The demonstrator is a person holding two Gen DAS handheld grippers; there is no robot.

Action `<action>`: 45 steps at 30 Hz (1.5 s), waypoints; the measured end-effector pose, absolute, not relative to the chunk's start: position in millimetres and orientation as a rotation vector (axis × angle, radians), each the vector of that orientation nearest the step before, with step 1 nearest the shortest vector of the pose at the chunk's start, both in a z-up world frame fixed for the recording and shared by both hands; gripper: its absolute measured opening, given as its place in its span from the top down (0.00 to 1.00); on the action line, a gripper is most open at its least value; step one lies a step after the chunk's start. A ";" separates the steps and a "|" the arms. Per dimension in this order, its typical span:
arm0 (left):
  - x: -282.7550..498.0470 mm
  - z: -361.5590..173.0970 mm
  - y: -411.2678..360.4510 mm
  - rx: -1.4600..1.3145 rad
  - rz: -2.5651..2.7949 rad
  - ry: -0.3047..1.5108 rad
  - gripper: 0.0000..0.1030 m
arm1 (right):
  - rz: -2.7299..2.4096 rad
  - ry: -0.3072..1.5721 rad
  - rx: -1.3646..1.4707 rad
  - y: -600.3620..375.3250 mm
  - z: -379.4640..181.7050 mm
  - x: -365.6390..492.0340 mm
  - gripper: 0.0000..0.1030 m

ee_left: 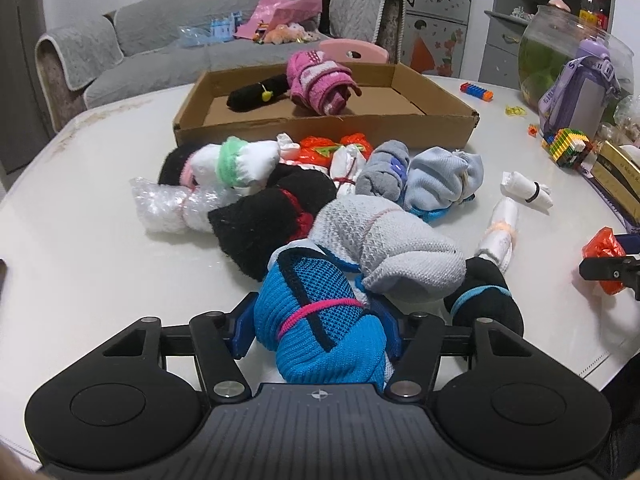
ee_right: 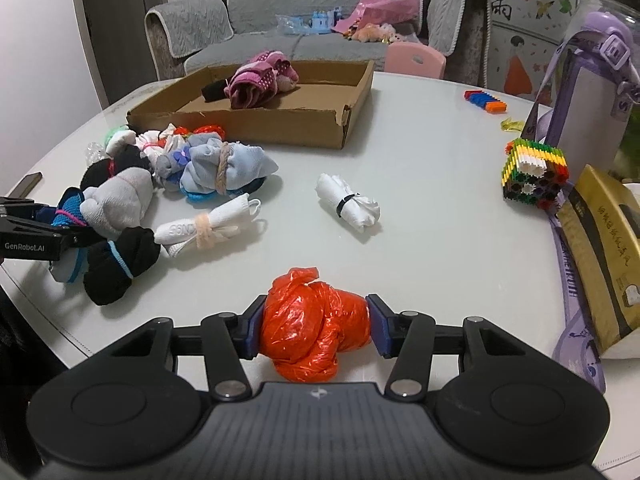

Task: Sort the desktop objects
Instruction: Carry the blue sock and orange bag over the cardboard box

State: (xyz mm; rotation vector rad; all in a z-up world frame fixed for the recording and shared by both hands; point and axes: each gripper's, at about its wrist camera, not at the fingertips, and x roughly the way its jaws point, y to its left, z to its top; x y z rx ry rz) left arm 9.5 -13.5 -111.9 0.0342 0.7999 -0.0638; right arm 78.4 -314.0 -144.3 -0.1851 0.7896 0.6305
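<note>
My left gripper [ee_left: 318, 326] is shut on a blue knitted sock bundle [ee_left: 320, 320] tied with a pink band, at the near end of a pile of rolled socks [ee_left: 280, 200] on the white table [ee_left: 88, 264]. In the right wrist view my right gripper [ee_right: 316, 326] is shut on a knotted orange plastic bag [ee_right: 316, 324] near the table's front edge. A shallow cardboard box [ee_left: 320, 128] at the back holds a pink sock roll [ee_left: 320, 80] and a black roll [ee_left: 256, 94]. The left gripper [ee_right: 44, 232] also shows at the left edge of the right wrist view.
Two white rolls [ee_right: 348, 202] [ee_right: 208, 228] and a black bundle [ee_right: 116, 266] lie loose near the pile. At the right stand a colourful block cube [ee_right: 534, 178], a purple bottle [ee_right: 580, 92], a gold box [ee_right: 604, 256] and a glass jar [ee_left: 560, 52]. A grey sofa [ee_left: 160, 48] lies behind.
</note>
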 end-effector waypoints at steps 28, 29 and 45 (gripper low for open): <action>137.5 28.0 38.9 0.088 0.008 0.618 0.37 | 0.720 0.544 -0.033 -280.2 -6.0 160.7 0.54; 151.4 29.1 41.0 0.079 0.008 0.628 0.37 | 0.727 0.536 -0.028 -272.6 -0.9 170.3 0.54; 306.7 -55.1 52.7 -0.001 -0.042 0.811 0.37 | 0.698 0.731 -0.114 -150.3 -76.8 312.8 0.54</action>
